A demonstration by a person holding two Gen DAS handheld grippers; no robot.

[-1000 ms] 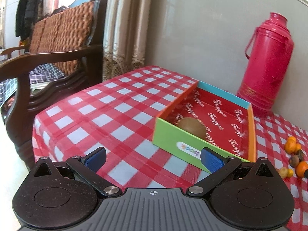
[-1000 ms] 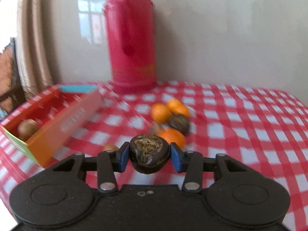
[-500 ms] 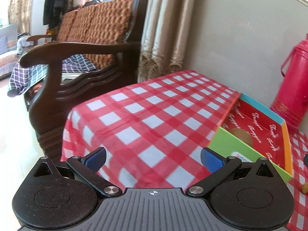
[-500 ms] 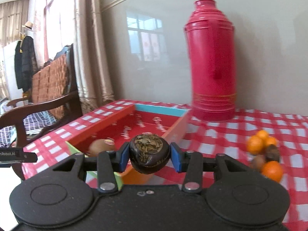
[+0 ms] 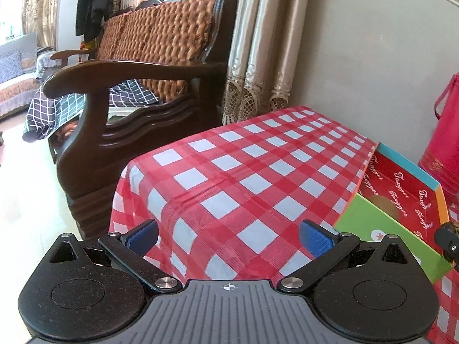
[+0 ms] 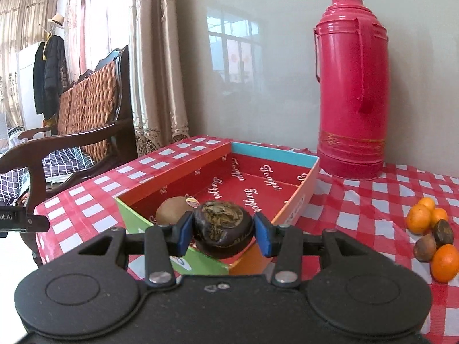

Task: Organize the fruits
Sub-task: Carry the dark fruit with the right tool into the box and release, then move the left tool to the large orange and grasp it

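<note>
My right gripper is shut on a dark, wrinkled round fruit and holds it above the near corner of the open red-lined box. A brown kiwi lies inside the box near that corner; it also shows in the left wrist view. Several oranges and dark fruits lie on the checked cloth at the right. My left gripper is open and empty over the table's left part, left of the box.
A tall red thermos stands behind the box against the wall. A wooden armchair stands beside the table's left edge. Curtains hang in the corner.
My right gripper has carried the dark fruit closer to the box, now over its near corner. My left gripper has swung further left, away from the box.
</note>
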